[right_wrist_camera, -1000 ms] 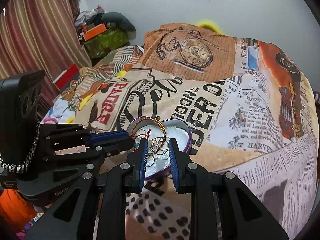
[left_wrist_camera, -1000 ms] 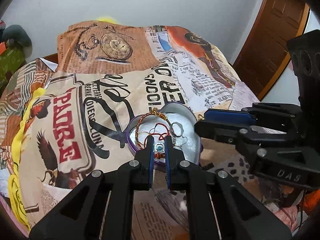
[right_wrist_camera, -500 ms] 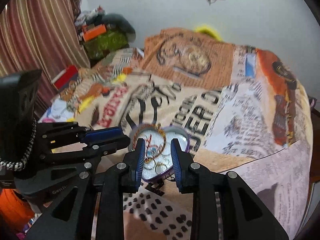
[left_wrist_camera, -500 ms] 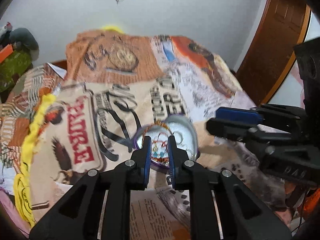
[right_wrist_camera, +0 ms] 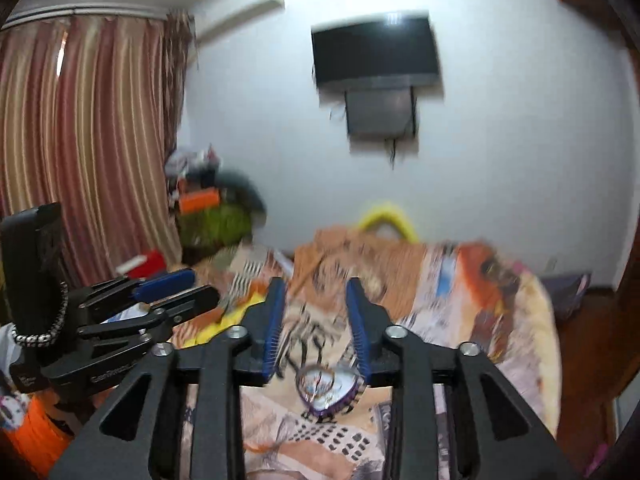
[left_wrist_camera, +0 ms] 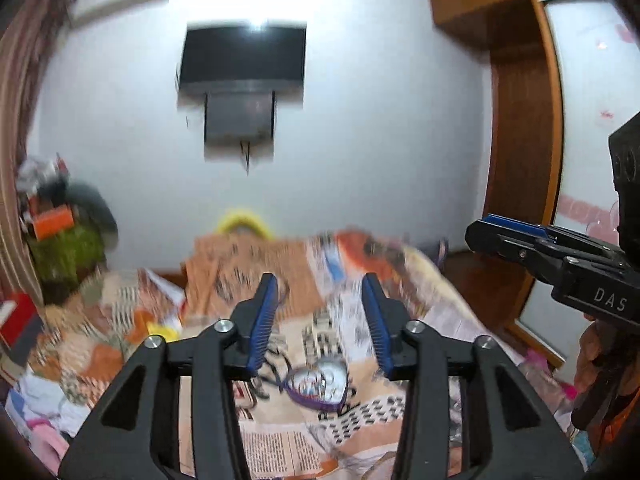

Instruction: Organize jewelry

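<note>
Both grippers are now sitting much higher & further back vs a sec ago: then their fingertips were right at the heart-shaped tin, now the views are taking in the wall and TV, w/ everything motion-blurred. Nearest first: the left gripper [left_wrist_camera: 320,316] is opening, jaws about half apart, nothing btwn the blue pads; the right gripper [right_wrist_camera: 316,316] is opening too, a bit narrower, also holding nothing. Each is showing in the other's view, side by side, near but apart. Just past the fingertips the heart-shaped tin [left_wrist_camera: 318,386] is lying on the printed bedspread [left_wrist_camera: 400,280], well below both tools, w/ rings and a threaded bracelet seemingly inside; too blurred to count pieces. No loose jewelry is showing on the cloth, though blur could be hiding small bits. Further off: a yellow thing [right_wrist_camera: 386,216] peeking over the far edge of the bed, clutter by the striped curtain [right_wrist_camera: 80,140], then the wall-mounted TV [left_wrist_camera: 242,56]. Judgement: this is looking like a pull-away w/ items already dropped in, so the task is prob near done. To do it well: keep clearing straight up and back so no finger is snagging a thread or tipping the tin, and check the cloth for strays once the view is settling.
</note>
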{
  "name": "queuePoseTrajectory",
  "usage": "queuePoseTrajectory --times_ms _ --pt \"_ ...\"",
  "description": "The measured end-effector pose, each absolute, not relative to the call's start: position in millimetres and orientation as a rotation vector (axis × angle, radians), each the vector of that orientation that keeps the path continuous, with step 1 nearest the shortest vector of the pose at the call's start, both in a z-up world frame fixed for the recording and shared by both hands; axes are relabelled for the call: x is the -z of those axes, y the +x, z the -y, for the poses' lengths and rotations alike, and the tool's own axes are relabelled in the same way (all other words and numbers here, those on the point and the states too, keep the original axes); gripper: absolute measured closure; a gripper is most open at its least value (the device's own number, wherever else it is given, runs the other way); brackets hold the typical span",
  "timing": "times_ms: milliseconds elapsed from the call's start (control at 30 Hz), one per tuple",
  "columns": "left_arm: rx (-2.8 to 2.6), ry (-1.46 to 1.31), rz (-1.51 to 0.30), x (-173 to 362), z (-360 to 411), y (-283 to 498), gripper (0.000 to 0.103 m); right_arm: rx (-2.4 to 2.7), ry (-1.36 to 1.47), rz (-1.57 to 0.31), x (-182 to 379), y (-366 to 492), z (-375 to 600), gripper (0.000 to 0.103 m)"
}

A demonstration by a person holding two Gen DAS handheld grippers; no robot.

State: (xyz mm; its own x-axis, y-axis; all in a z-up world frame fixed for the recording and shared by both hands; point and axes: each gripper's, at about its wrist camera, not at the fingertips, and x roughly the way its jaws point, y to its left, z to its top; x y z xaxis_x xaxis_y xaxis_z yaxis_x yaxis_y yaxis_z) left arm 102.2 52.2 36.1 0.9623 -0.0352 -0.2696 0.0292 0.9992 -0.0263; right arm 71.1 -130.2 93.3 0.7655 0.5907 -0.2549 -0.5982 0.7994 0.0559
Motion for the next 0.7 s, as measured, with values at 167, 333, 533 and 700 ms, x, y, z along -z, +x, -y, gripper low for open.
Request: queuePoseTrajectory --times_ms 167,333,533,700 --pt "-0.047 0.024 -0.127 -54 -31 51 0.022 -0.540 -0.020 -0.115 -109 20 140 0.028" --pt "-0.105 -0.021 -0.092 -48 -28 27 0.001 -0.413 -0.003 -0.057 -101 -6 143 0.000" --pt "-0.095 -0.070 -0.136 -39 -32 17 0.001 -0.398 -0.005 -0.114 -91 2 135 0.000" --pt "-0.097 -0.083 -0.142 -35 -32 11 0.001 -0.395 -0.017 -0.127 -93 0 139 0.000"
